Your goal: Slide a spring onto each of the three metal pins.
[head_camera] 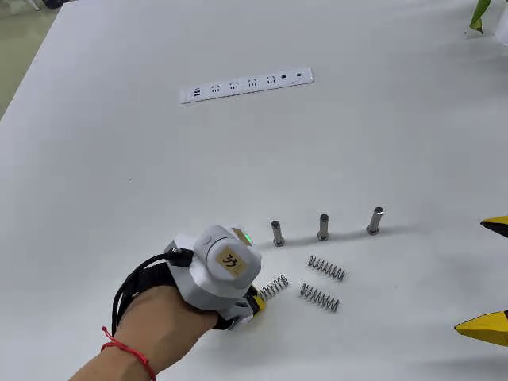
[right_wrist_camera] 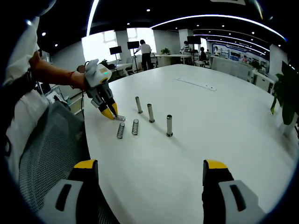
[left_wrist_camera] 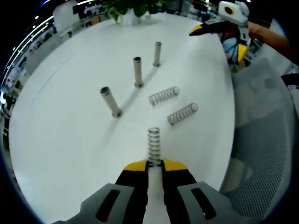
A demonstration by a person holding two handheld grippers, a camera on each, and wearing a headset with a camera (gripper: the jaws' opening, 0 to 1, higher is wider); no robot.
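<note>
Two claws | left claw (left_wrist_camera: 154,164) clamped on end of one spring (left_wrist_camera: 153,140) | right claw (right_wrist_camera: 150,164) spread wide, empty

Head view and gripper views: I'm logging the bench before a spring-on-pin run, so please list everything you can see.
table: one, white, under everything.
pins: three, silver, upright in a row mid-table.
loose springs: two, silver, lying flat on the pins' near side.
third spring: one, silver, one end in the jaws of the left gripper.
power strip: one, white, far side of the table.
plant: one, green, far right corner.
mesh chair: one, grey, beside the table edge.
left gripper: one, white with yellow tips, shut on the third spring.
right gripper: one, yellow tips, jaws open, near right.
hand: one, red cord at wrist, holding the left gripper.
</note>
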